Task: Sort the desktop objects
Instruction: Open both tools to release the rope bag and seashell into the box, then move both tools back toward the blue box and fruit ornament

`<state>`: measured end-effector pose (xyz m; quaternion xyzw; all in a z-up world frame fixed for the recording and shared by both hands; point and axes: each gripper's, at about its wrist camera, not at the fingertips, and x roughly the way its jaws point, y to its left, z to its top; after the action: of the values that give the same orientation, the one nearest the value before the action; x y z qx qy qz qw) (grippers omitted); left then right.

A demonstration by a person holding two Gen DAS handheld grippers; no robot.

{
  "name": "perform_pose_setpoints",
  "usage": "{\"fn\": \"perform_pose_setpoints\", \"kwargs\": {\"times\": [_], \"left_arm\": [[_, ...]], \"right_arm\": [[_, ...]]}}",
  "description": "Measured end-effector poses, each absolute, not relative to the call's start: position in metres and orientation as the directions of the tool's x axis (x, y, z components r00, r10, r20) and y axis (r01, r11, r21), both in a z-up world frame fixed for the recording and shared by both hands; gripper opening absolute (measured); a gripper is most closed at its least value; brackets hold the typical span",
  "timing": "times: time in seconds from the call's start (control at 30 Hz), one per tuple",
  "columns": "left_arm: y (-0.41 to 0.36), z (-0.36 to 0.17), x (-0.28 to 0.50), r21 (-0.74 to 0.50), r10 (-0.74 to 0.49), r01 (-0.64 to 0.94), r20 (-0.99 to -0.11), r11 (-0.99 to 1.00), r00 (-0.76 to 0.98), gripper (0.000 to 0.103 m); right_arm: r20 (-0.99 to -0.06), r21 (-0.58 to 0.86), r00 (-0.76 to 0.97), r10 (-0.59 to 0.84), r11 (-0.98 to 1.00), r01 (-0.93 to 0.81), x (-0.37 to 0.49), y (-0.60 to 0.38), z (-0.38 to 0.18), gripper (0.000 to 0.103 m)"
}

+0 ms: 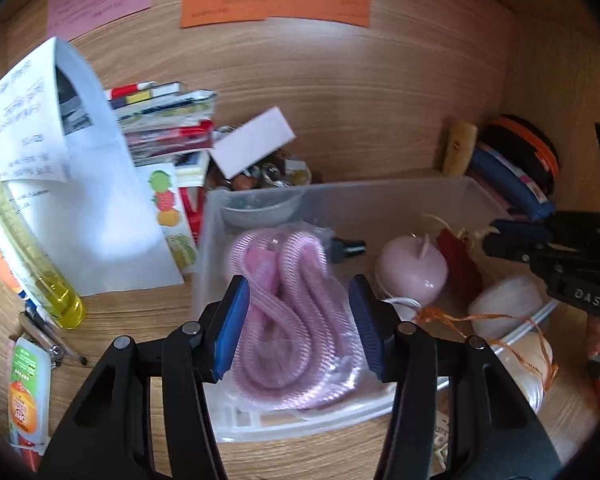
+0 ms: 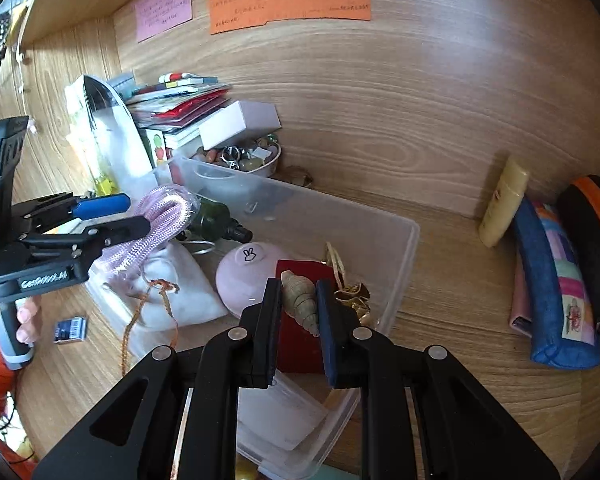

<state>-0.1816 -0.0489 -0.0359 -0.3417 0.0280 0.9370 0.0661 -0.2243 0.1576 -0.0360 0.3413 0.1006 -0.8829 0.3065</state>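
A clear plastic bin (image 1: 380, 196) (image 2: 400, 240) stands on the wooden desk. My left gripper (image 1: 300, 316) has its jaws around a bagged pink braided cord (image 1: 292, 312) over the bin's left end; in the right wrist view the cord (image 2: 156, 220) sits between its fingers (image 2: 100, 206). My right gripper (image 2: 298, 300) is shut on a spiral seashell (image 2: 300, 300) above a red pouch (image 2: 300, 344) in the bin. A pink apple-shaped candle (image 1: 412, 268) (image 2: 244, 276) lies beside it.
Books and papers (image 1: 160, 120) are stacked at the back left, with a white box (image 2: 240, 122) over a bowl of trinkets (image 2: 240, 160). A yellow tube (image 1: 28, 240), pens and a small bottle (image 1: 28, 380) lie left. Pencil cases (image 2: 556, 280) and a cream tube (image 2: 504, 200) sit right.
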Motion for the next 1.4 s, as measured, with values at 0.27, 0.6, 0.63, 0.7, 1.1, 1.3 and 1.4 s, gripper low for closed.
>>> {"fn": "perform_pose_setpoints", "kwargs": {"times": [0.27,0.6,0.63,0.7,1.1,1.3,1.4], "left_arm": [[-0.043,-0.036,-0.178,0.043,0.088,-0.149,-0.634,-0.988,-0.768,0.051],[-0.048,-0.035,-0.178,0.022,0.104,-0.152,-0.634,-0.988,-0.767,0.052],[-0.048,-0.034,-0.177,0.023,0.104,-0.153,-0.630,-0.988,-0.770,0.052],[-0.049,-0.032,-0.175,0.026,0.103,-0.151,-0.620,-0.988,-0.778,0.056],[-0.057,-0.020,-0.162,0.035,0.085,-0.124,-0.546,-0.992,-0.833,0.085],[-0.070,-0.016,-0.152,-0.039,0.099,-0.093,-0.546,-0.995,-0.832,0.099],[-0.075,-0.015,-0.145,-0.044,0.070,-0.055,-0.552,-0.998,-0.831,0.099]], "right_arm": [[-0.674,-0.011,-0.594,-0.439,-0.798,0.602,-0.225,0.154,-0.043,0.016],[-0.672,-0.057,-0.610,-0.421,-0.791,0.609,-0.221,0.148,-0.045,0.026],[-0.669,-0.060,-0.613,-0.421,-0.791,0.609,-0.221,0.148,-0.045,0.032],[-0.659,-0.072,-0.624,-0.419,-0.791,0.607,-0.218,0.147,-0.043,0.041],[-0.605,-0.125,-0.687,-0.402,-0.805,0.580,-0.203,0.145,-0.034,0.084],[-0.553,-0.175,-0.740,-0.383,-0.815,0.553,-0.190,0.159,-0.018,0.093],[-0.543,-0.146,-0.742,-0.394,-0.826,0.545,-0.184,0.171,-0.012,0.095]]}}
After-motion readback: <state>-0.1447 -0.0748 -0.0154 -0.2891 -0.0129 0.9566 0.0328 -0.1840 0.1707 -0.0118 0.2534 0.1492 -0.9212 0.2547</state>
